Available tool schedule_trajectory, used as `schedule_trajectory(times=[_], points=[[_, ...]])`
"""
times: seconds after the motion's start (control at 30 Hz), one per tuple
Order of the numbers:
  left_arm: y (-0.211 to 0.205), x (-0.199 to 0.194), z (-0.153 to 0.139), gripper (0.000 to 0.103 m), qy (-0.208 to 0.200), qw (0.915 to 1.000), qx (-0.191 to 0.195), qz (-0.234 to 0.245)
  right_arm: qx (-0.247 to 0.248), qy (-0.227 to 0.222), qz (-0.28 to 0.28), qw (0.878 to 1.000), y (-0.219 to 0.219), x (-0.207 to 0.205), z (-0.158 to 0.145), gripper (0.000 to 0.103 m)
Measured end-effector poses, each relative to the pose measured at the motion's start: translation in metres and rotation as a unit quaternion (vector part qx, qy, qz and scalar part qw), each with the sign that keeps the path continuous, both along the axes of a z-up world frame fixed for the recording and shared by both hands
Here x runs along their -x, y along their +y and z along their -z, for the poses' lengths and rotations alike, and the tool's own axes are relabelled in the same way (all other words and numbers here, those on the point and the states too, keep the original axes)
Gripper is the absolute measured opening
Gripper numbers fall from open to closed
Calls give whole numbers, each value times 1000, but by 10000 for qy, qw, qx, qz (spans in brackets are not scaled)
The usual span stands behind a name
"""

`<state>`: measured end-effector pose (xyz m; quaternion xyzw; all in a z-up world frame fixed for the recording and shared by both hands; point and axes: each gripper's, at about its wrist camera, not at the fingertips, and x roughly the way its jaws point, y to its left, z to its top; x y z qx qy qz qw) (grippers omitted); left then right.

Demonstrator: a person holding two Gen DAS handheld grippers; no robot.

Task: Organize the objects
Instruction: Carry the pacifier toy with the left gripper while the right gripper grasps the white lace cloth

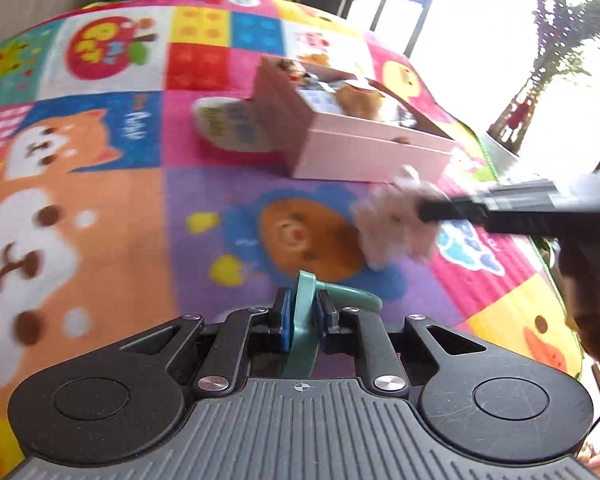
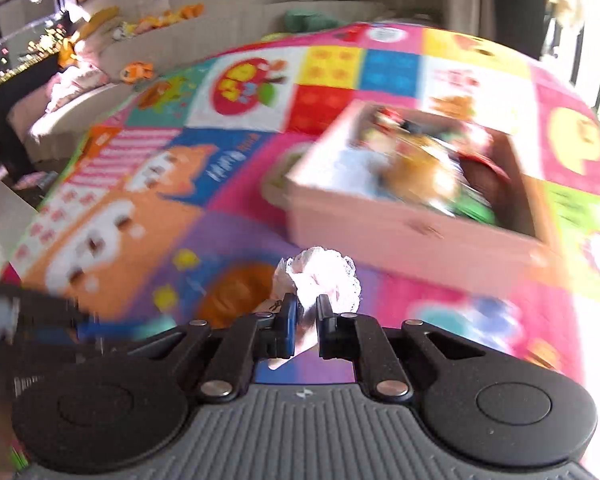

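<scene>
Two grippers, two catches, and both are loaded right now! On the near side of the colourful play mat, the left gripper has its fingers clenched on a teal plastic toy, pinched edge-on by its flat disc so the curved handle sticks out to the right, clear of the pads. Over to the right, the right gripper is clamped tight on a white frilly bundle, something soft and lacy, exactly what is hard to say through the blur; the left wrist view shows it lifted off the mat, dangling from the black fingers just in front of the box. And there is the target, surely: a pink box sitting open on the far right of the mat, already packed with plush and small toys, which looks like where the tidying is headed. Holding each item by a thin edge keeps the fingers from fouling the box walls on the drop. Both hands sit near the box's front wall, so a short carry up and over the rim should do it, the white bundle likely first since it is closer.
</scene>
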<state>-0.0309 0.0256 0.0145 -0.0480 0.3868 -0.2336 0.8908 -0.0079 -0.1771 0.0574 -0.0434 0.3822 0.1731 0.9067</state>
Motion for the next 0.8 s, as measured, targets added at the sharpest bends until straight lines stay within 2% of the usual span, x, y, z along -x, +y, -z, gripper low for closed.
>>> schedule_trajectory(times=[0.07,0.13,0.2,0.3,0.37,0.4,0.57,0.6,0.63,0.67,0.7,0.77,0.8], points=[[-13,-4,1,16,-17,10000,-30,-6,267,-39,199,9994,-19,11,3,10],[-22,-5,1,16,-28,9999,-108,-21,652,-259,518,9962,-33,20,6,20],[-26,-4,0,16,-50,9997,-231,17,865,-456,781,9921,-45,26,7,52],[-26,0,-2,16,-48,9993,-330,138,637,-579,885,9924,-57,33,3,75],[-24,3,-3,16,-35,9991,-367,208,478,-560,813,9940,-56,34,3,87],[-24,5,-4,16,-41,9989,-403,229,396,-525,786,9947,-53,33,5,89],[-27,14,-5,16,-114,9973,-644,329,298,-341,711,9964,-31,21,20,89],[-27,16,-6,16,-125,9971,-670,345,279,-301,726,9965,-28,18,23,86],[-27,17,-5,16,-141,9969,-683,358,274,-268,722,9967,-25,16,26,80],[-27,17,-5,16,-154,9969,-681,361,293,-255,703,9968,-23,15,27,58],[-26,17,-5,16,-158,9971,-657,347,344,-229,694,9967,-21,15,28,41],[-26,17,-5,16,-152,9976,-613,300,390,-225,688,9966,-20,16,26,35],[-26,17,-5,16,-150,9977,-604,279,368,-260,673,9967,-21,19,24,28]])
